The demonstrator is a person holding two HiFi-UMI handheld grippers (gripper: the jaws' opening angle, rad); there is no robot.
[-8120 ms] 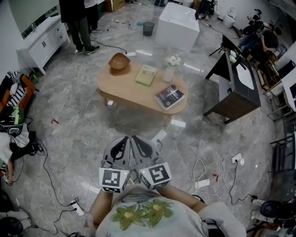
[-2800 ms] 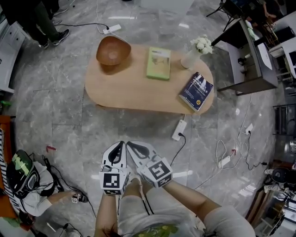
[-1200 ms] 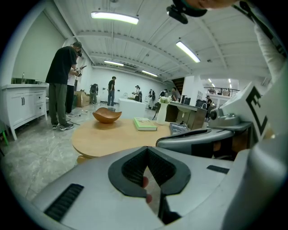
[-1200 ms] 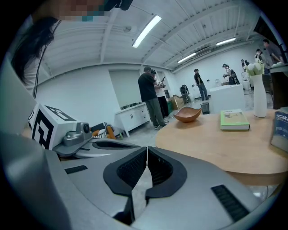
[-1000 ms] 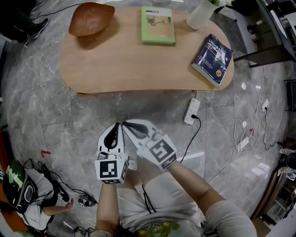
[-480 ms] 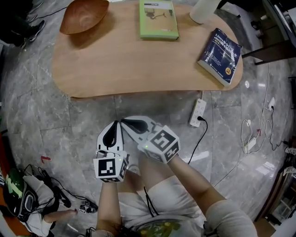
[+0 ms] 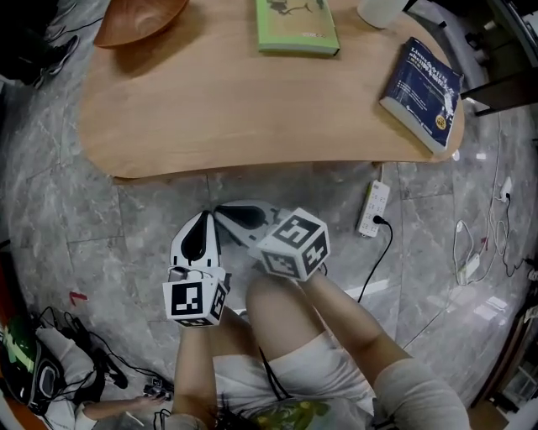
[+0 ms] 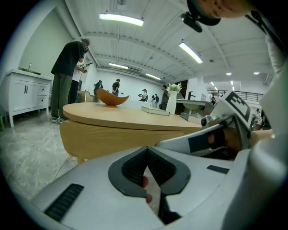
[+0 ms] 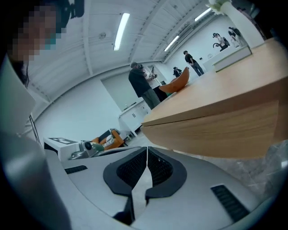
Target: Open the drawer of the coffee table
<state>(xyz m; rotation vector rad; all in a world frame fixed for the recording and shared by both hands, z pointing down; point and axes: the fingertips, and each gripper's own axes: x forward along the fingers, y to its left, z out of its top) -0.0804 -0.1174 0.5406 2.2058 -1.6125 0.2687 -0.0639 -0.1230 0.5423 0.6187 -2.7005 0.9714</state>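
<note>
The oval wooden coffee table (image 7: 244,109) fills the top of the head view. Its pale side panel (image 8: 108,139) faces both grippers, and no drawer handle shows on it. My left gripper (image 7: 203,220) and right gripper (image 7: 222,211) hang side by side over the grey floor just short of the table's near edge. Both are shut with nothing between the pads. In the left gripper view the left gripper (image 8: 147,152) points at the panel, with the right gripper (image 8: 202,139) beside it. In the right gripper view the right gripper (image 9: 146,152) sits low under the table's rim (image 9: 225,126).
On the table lie a wooden bowl (image 7: 139,18), a green book (image 7: 296,25) and a blue book (image 7: 424,84). A white power strip (image 7: 371,210) with its cable lies on the floor right of the grippers. A person (image 8: 67,76) stands beyond the table by a white cabinet (image 8: 22,94).
Both grippers have sunk lower and drawn nearer the table's near edge. The right gripper has rolled, so its marker cube faces up more. Both stay shut.
</note>
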